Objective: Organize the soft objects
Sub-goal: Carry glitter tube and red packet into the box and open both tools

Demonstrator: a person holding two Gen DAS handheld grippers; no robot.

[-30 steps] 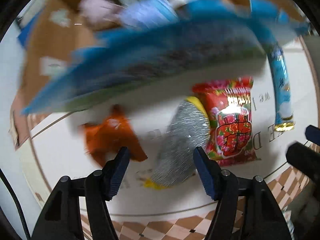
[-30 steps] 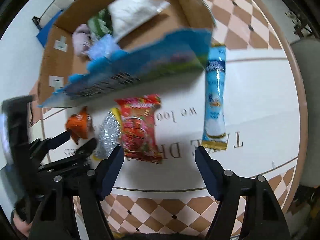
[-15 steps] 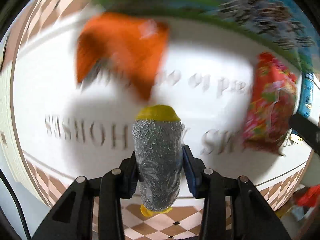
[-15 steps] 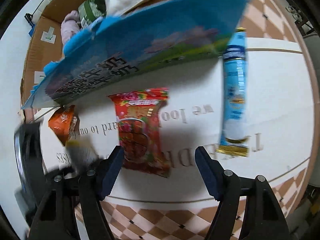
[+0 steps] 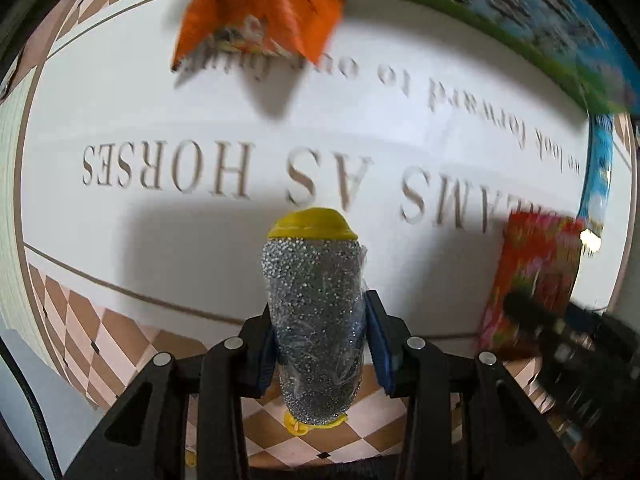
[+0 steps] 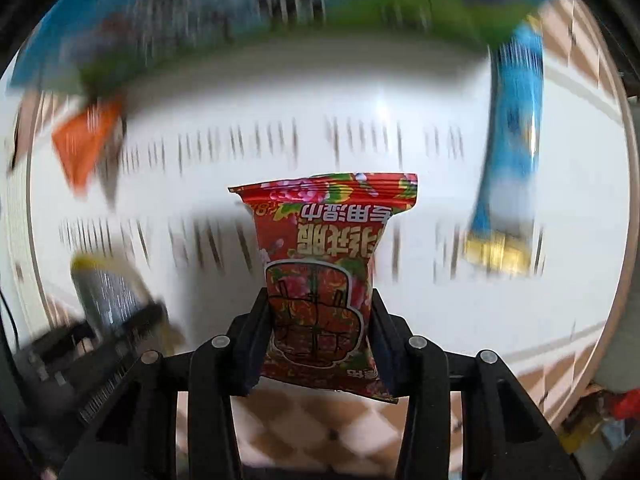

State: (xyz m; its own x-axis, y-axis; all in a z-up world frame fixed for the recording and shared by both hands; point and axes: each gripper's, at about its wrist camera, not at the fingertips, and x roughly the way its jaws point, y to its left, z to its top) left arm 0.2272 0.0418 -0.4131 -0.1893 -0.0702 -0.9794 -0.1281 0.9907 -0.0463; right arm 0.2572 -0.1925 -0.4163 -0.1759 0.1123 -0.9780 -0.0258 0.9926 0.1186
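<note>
My left gripper (image 5: 320, 332) is shut on a silver glittery pouch with yellow ends (image 5: 316, 304), held above the white mat. My right gripper (image 6: 320, 320) is shut on a red flowered packet (image 6: 320, 272), lifted off the mat. That packet also shows in the left wrist view (image 5: 532, 276), and the silver pouch shows blurred in the right wrist view (image 6: 108, 288). An orange packet (image 5: 260, 12) lies on the mat far ahead of the left gripper; it also shows in the right wrist view (image 6: 86, 144).
A long blue sachet (image 6: 508, 152) lies at the right of the white lettered mat (image 5: 160, 120). A blue-green box flap (image 6: 260, 12) hangs over the far edge. Checkered floor (image 5: 80, 320) surrounds the mat. The right wrist view is motion-blurred.
My left gripper closed on the silver pouch and lifted it. My right gripper moved onto the red packet, closed on it and raised it.
</note>
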